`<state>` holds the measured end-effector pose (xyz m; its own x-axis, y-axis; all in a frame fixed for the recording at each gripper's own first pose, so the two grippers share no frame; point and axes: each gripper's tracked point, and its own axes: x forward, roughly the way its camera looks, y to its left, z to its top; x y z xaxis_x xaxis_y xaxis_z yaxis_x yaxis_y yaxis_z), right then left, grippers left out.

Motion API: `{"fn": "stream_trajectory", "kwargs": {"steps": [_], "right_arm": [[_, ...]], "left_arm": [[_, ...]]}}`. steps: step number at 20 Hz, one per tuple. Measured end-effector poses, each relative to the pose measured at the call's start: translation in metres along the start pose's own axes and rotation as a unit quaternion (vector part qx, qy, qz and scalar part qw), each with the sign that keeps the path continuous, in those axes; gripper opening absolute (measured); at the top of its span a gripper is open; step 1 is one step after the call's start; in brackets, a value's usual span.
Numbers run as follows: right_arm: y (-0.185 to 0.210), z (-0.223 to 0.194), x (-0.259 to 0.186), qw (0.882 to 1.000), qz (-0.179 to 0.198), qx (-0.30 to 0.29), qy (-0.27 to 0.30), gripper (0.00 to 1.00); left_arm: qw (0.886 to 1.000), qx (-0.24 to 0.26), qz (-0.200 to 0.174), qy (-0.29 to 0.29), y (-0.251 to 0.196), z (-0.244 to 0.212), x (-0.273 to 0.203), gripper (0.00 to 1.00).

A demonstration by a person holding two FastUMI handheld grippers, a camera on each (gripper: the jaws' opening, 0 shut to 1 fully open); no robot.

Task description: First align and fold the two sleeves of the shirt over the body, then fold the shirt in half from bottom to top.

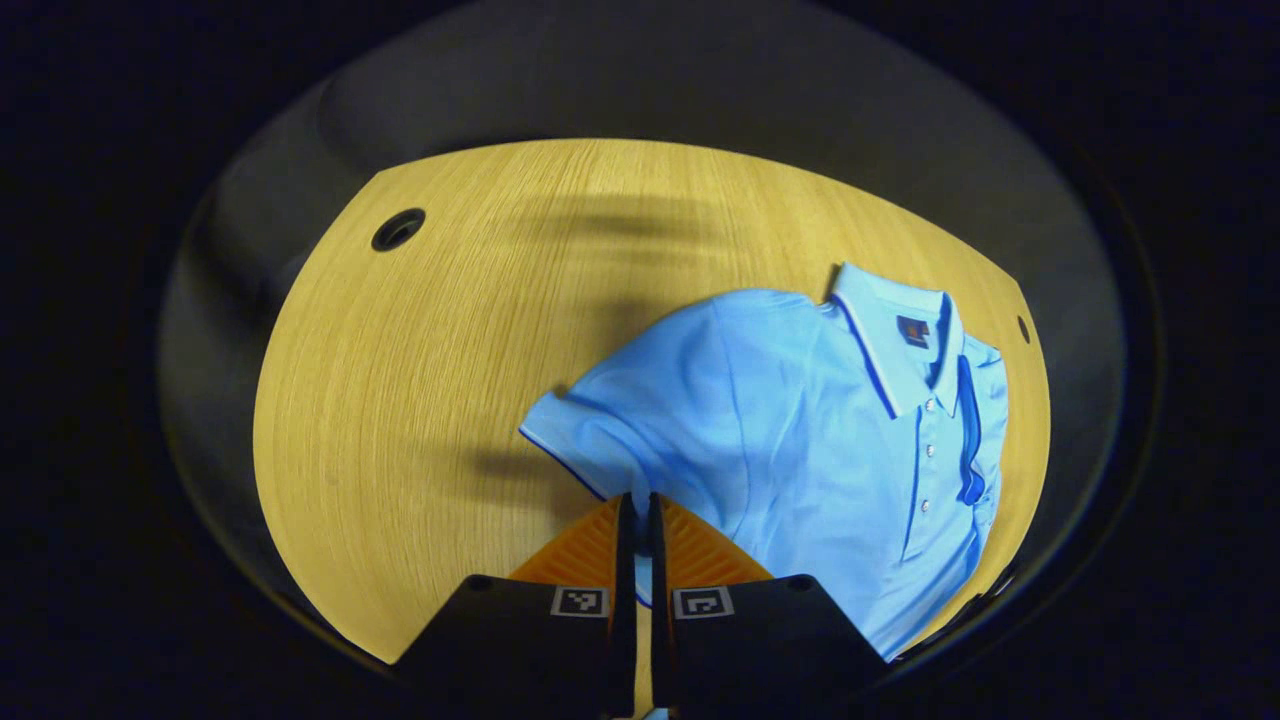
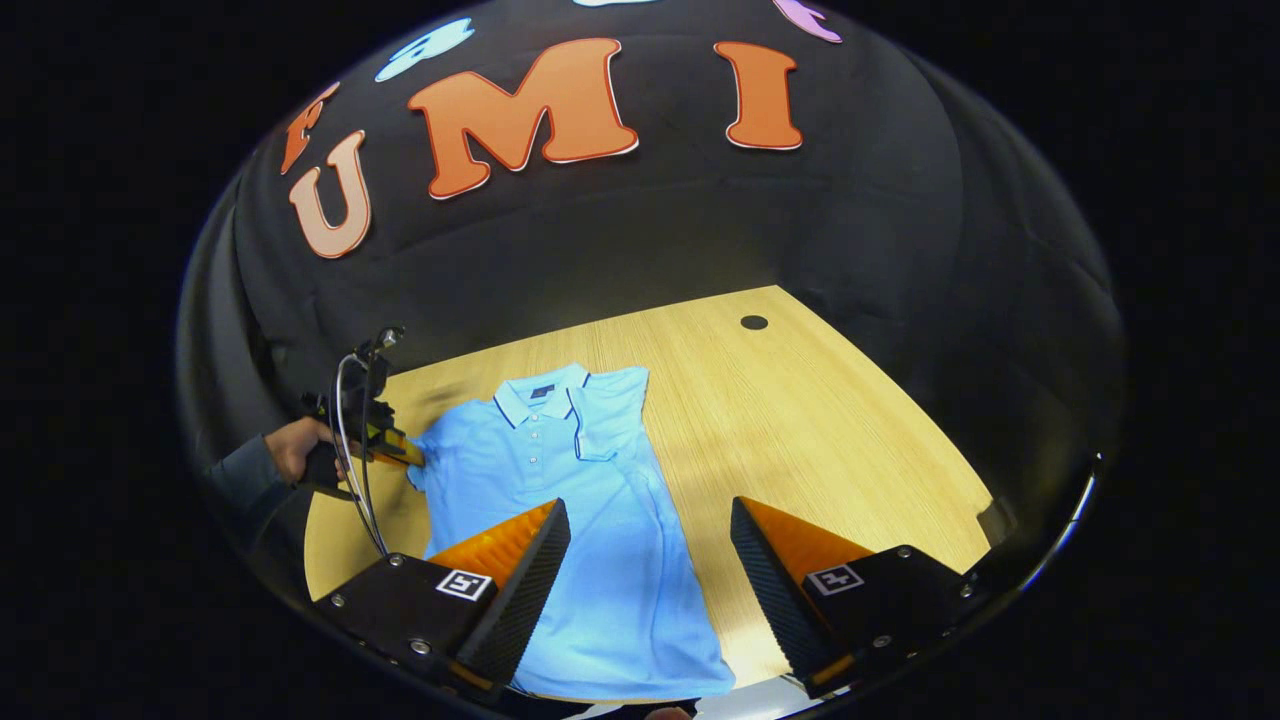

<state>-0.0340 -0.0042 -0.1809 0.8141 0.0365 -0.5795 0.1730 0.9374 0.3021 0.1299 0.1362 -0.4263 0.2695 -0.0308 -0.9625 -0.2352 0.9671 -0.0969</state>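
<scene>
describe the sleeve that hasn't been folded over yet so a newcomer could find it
On the wooden table lies a light blue polo shirt. Its unfolded sleeve sticks out sideways past the body, dark-edged, where the left gripper is shut on it.

Light-blue shirt, navy trim; light-wood table.

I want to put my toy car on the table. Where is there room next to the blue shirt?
Bare wood lies beside the shirt, out to the table edge by the small round hole. In the left gripper view, a wide bare stretch runs from the sleeve to another hole. It's crowded where the left gripper pinches that sleeve.
</scene>
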Motion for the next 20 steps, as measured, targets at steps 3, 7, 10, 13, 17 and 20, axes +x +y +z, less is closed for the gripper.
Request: {"fn": "stream_trajectory", "kwargs": {"steps": [3,7,10,13,17,20], "right_arm": [[-0.008,-0.009,-0.005,1.0,-0.008,0.008,0.008,0.99],[-0.014,-0.014,-0.01,1.0,-0.012,0.015,0.007,0.99],[-0.02,-0.022,-0.012,0.999,-0.02,0.021,0.014,0.99],[-0.023,-0.029,-0.014,0.999,-0.027,0.02,0.023,0.99],[-0.02,-0.035,-0.015,0.999,-0.03,0.024,0.029,0.98],[-0.015,-0.043,-0.016,0.999,-0.025,0.018,0.038,0.99]], "left_arm": [[0.999,0.035,-0.013,-0.026,-0.018,0.017,-0.017,0.1],[0.996,0.064,-0.034,-0.045,-0.051,0.029,-0.027,0.1],[0.994,0.082,-0.052,-0.054,-0.078,0.034,-0.029,0.1],[0.992,0.077,-0.084,-0.056,-0.106,0.034,-0.026,0.1],[0.987,0.077,-0.127,-0.053,-0.141,0.03,-0.021,0.11],[0.978,0.072,-0.189,-0.058,-0.167,0.024,-0.038,0.46]]}}
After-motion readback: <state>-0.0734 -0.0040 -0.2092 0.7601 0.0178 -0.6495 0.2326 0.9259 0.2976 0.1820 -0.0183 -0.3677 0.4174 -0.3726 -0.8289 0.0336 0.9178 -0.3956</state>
